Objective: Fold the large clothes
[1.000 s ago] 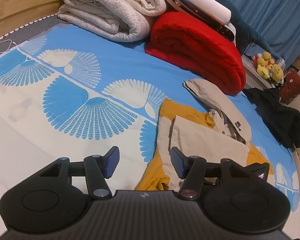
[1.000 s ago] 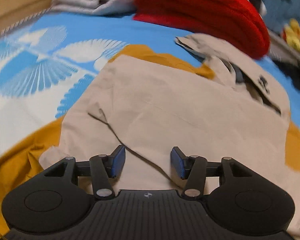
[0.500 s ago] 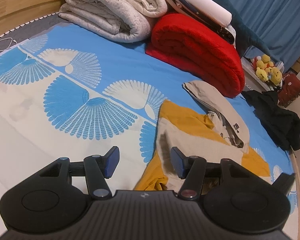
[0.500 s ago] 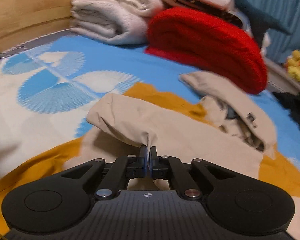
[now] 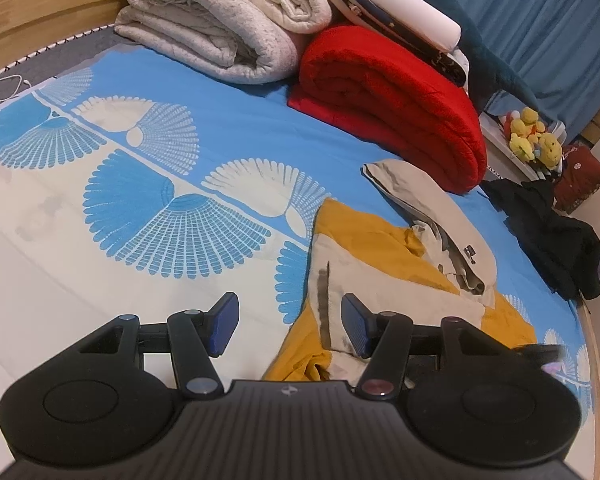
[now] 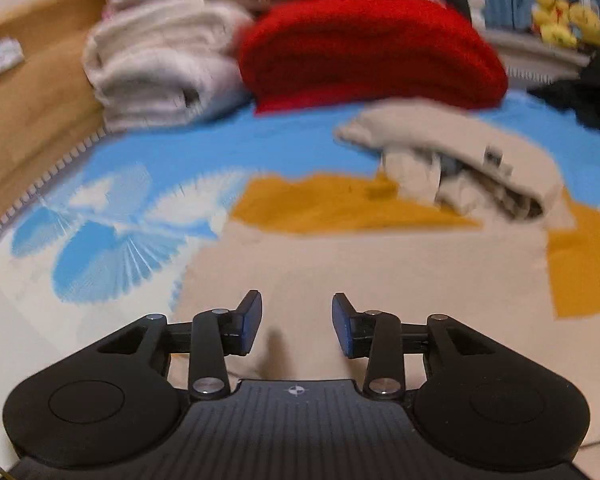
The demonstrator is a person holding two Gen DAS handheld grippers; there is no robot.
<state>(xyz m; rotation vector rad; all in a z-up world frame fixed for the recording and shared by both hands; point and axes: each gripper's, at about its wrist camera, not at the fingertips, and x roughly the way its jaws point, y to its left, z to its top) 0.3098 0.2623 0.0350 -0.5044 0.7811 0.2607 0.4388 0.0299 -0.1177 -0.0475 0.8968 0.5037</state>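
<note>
A beige and mustard-yellow hooded jacket point(image 5: 396, 276) lies on the blue and white bedsheet point(image 5: 148, 208), its beige hood point(image 5: 432, 208) toward the red blanket. In the right wrist view the jacket point(image 6: 380, 256) fills the middle, with a beige panel lying flat over the mustard part. My right gripper point(image 6: 296, 322) hovers over that beige panel; its jaws are opening and nothing is between them. My left gripper point(image 5: 288, 326) stands open above the sheet at the jacket's left edge, holding nothing.
A folded red blanket point(image 5: 388, 100) and rolled white blankets point(image 5: 220, 36) are stacked at the bed's far end by the wooden headboard point(image 5: 40, 4). A black garment point(image 5: 552, 236) lies at the right edge. Yellow plush toys point(image 5: 534, 140) sit beyond.
My right gripper shut on a pinch of the beige panel, drew it over the jacket, then let go and opened. The beige panel now lies flatter. The left gripper stayed put.
</note>
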